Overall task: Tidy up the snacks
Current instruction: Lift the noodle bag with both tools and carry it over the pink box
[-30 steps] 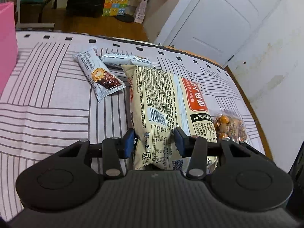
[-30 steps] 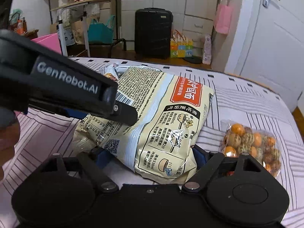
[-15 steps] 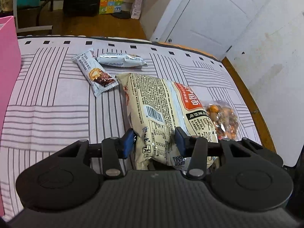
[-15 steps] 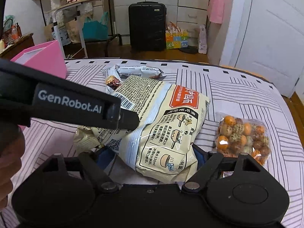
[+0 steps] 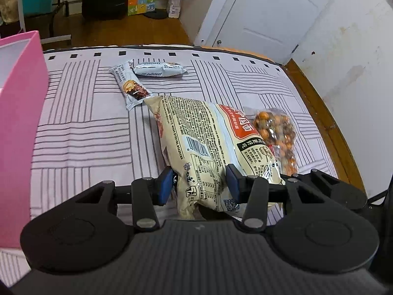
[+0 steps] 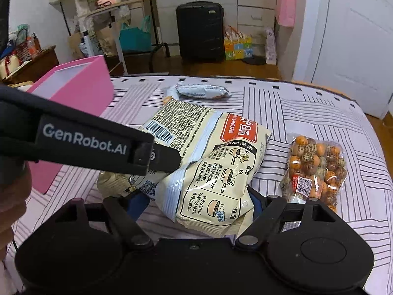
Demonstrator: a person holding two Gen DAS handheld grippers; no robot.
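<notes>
**A:** Judging by what lies where, the sorting has barely started. The pink box (image 6: 73,93) shows only bare white inner wall, though its floor is hidden, and four snacks are outside it. The instant noodle bag (image 5: 208,147) is the only one in hand, its near end raised while the far end seems close to the striped bedsheet (image 5: 86,127).

**B:** Who has it?

**A:** Both. The left gripper (image 5: 198,184) pinches the bag's near end between its blue pads. The right gripper (image 6: 196,201) straddles the bag's other near corner; its jaws are closing, the bag bulges between them and the pads appear to press its sides.

**B:** And the rest?

**A:** The clear bag of coated peanuts (image 6: 314,169) lies just beside the noodles, on the door side. Farther off, a chocolate wafer bar (image 5: 130,86) and a silver snack bar (image 5: 159,70) lie touching at one end. All three are untouched, so most of the work remains.

**B:** Any writing?

**A:** "GenRobot.AI" in white on the left gripper's black body, seen from the right wrist. The noodle bag carries a red panel with large white Chinese characters, a barcode, QR codes, cooking pictograms and "530ml". The silver bar seems to read "delicious". The peanut bag's small label has a QR code.
</notes>
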